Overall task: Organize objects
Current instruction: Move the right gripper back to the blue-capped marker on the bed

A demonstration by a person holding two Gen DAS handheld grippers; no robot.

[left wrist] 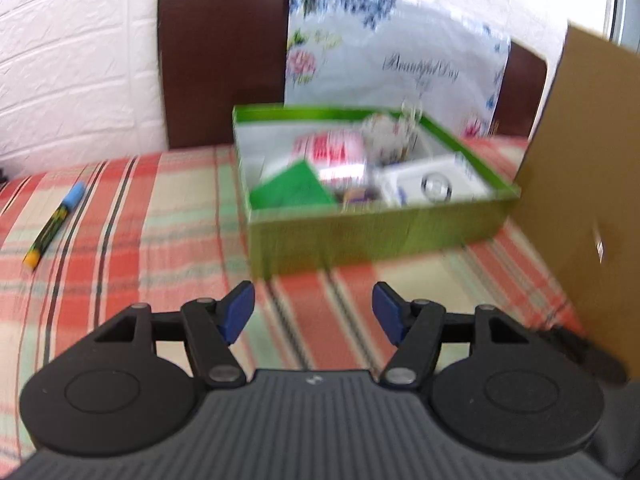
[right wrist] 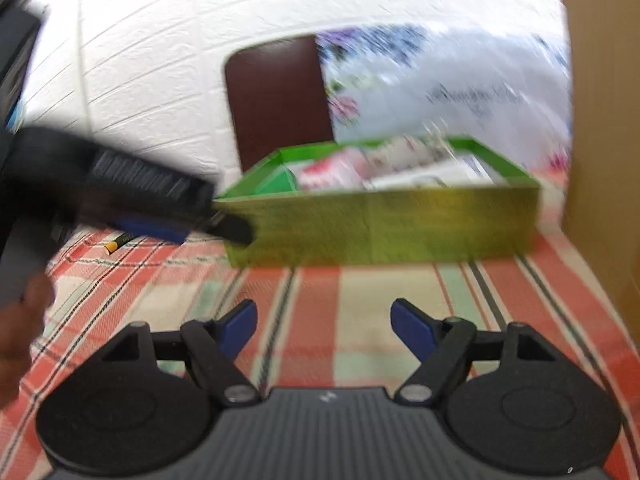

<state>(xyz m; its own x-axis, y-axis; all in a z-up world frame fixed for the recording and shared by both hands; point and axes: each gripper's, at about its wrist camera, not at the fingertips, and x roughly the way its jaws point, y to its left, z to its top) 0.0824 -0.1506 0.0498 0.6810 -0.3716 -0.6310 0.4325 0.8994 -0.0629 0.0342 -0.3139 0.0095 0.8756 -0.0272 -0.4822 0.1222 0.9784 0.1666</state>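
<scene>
An open green box stands on a red plaid cloth, ahead of both grippers. Inside it lie a red and white packet, a green card and a white tray with a clear round piece. A marker with a blue cap lies on the cloth far left. My left gripper is open and empty, just short of the box's near wall. My right gripper is open and empty too, facing the box. In the right wrist view the left gripper shows blurred by the box's left corner.
A brown cardboard sheet stands upright right of the box. A floral bag and a dark brown chair back rise behind it against a white brick wall. A hand shows at the left edge. The marker's yellow end peeks out.
</scene>
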